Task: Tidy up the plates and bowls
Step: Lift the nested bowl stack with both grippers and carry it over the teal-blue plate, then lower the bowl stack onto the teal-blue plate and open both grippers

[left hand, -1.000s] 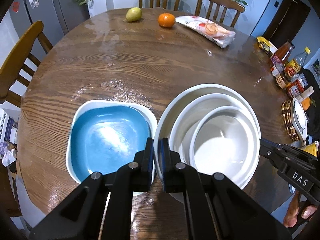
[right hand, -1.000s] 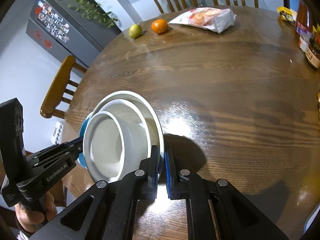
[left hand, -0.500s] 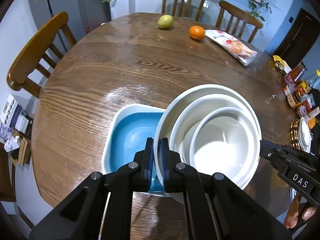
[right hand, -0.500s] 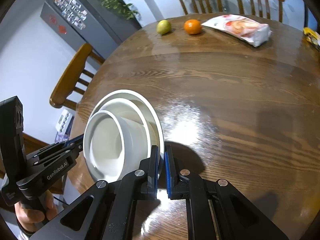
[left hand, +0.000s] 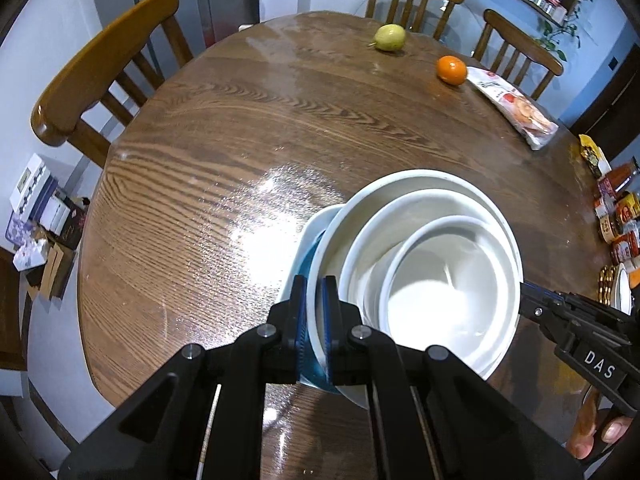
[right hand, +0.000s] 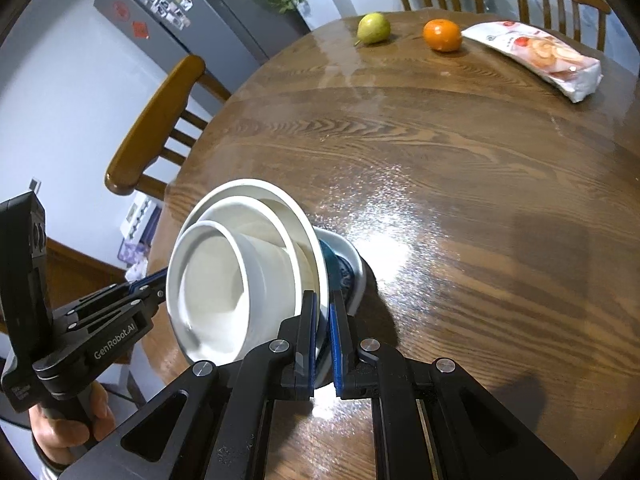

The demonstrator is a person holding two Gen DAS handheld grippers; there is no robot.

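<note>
Three nested white bowls point(left hand: 440, 280) point(right hand: 240, 264) hang tilted just above the round wooden table point(left hand: 240, 160). My left gripper point(left hand: 314, 312) is shut on the near-left rim of the largest bowl. My right gripper point(right hand: 323, 312) is shut on the opposite rim; it also shows at the right of the left wrist view point(left hand: 560, 320). A square blue plate with a white rim point(left hand: 310, 248) point(right hand: 346, 264) lies on the table beneath the stack, mostly hidden by it. Whether the stack touches the plate I cannot tell.
A pear point(left hand: 389, 37), an orange point(left hand: 451, 69) and a snack bag point(left hand: 514, 108) lie at the table's far side. Jars and bottles point(left hand: 620, 216) crowd the right edge. Wooden chairs point(left hand: 104, 64) ring the table. A hand point(right hand: 60, 428) holds the left gripper.
Both grippers carried the bowl stack leftward, from beside the blue plate to over it. The plate went from fully visible to mostly covered. Both grips stayed shut.
</note>
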